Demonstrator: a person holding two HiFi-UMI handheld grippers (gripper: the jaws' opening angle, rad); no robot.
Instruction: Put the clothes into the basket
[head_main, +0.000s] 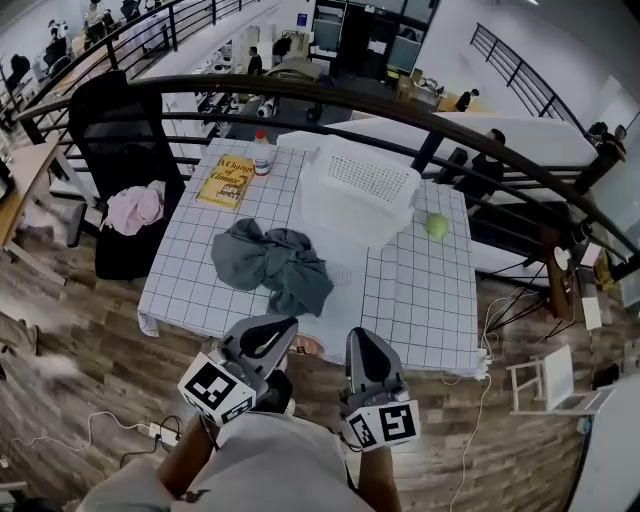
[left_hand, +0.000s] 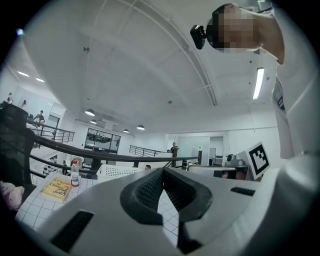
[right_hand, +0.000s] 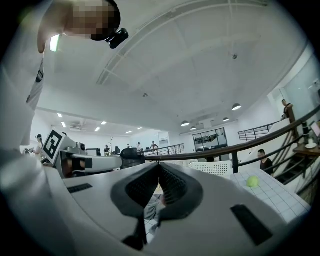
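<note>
A crumpled grey heap of clothes (head_main: 270, 262) lies in the middle of the gridded white table (head_main: 420, 300). Behind it to the right stands the white perforated basket (head_main: 362, 190), with nothing visible inside. Both grippers hang low before the table's near edge, close to the person's body. My left gripper (head_main: 285, 325) is shut with nothing in it, its tips meeting in the left gripper view (left_hand: 162, 170). My right gripper (head_main: 362, 335) is shut and holds nothing too (right_hand: 159, 165). A bit of the grey clothes (right_hand: 150, 212) shows below its jaws.
A yellow book (head_main: 226, 181) and a small bottle (head_main: 262, 152) sit at the table's far left. A green ball (head_main: 437, 226) lies right of the basket. A black chair (head_main: 125, 140) with a pink garment (head_main: 135, 208) stands left of the table. A dark railing (head_main: 400, 110) curves behind.
</note>
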